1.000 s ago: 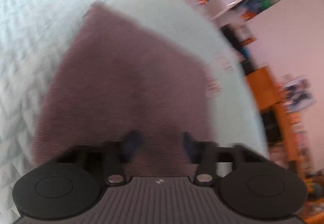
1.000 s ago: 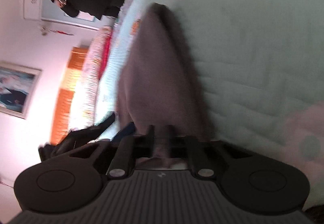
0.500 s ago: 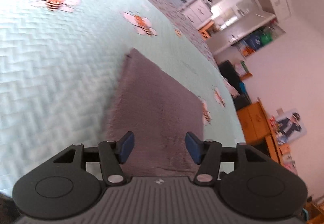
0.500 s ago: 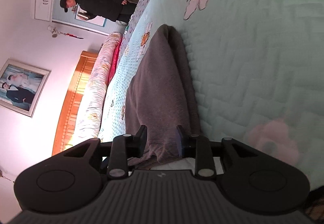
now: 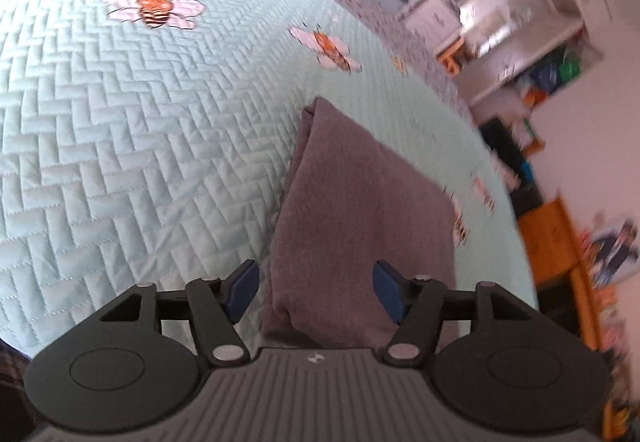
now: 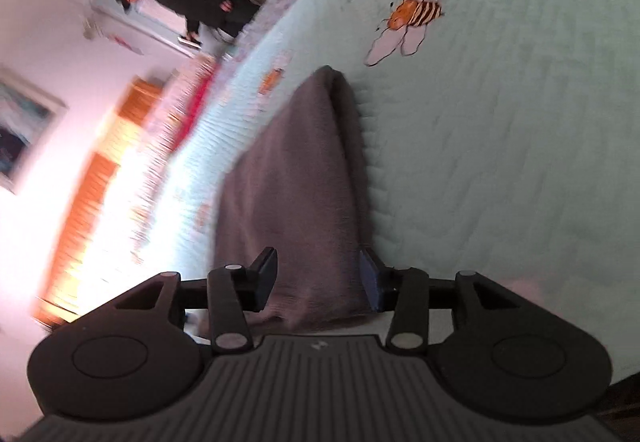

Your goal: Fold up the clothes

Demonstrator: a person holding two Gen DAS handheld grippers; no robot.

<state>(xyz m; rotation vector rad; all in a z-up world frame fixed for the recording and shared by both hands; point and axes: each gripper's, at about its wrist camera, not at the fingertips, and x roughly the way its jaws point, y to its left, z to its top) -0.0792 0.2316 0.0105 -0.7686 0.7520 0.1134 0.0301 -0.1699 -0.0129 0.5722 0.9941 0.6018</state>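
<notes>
Folded grey-brown knit garment (image 5: pixel 360 226) lying flat on a bed, on a pale mint quilted bedspread (image 5: pixel 132 146) stitched in a herringbone pattern. Seen from the left wrist camera as a long wedge narrowing to a corner far from the lens, its near end just ahead of the left gripper (image 5: pixel 316 292). Left fingers (image 5: pixel 242 292) spread wide apart, blue pads facing each other, grasping nothing; left pad over bare bedspread beside the garment's edge, right pad over the cloth near its other edge. Touching the fabric or hovering above it: cannot tell.

Same garment (image 6: pixel 296 178) in the right wrist view, again tapering away, with a thicker folded edge along its right side. Right gripper (image 6: pixel 318 278) likewise released, fingers (image 6: pixel 266 274) parted with the garment's near end lying between them and not clamped.

Embroidered bee with pale petal-like wings (image 5: pixel 154 8) on the bedspread well beyond the garment, a second bee (image 5: pixel 328 50) nearer its far corner; another bee (image 6: pixel 416 14) in the right view, off to the right of the tip.

Beyond the bed, blurred: a person in dark clothing (image 6: pixel 188 0) standing near a doorway, an orange wooden headboard (image 6: pixel 92 178), a framed picture (image 6: pixel 20 126) on the wall, shelves (image 5: pixel 520 30) with coloured items.
</notes>
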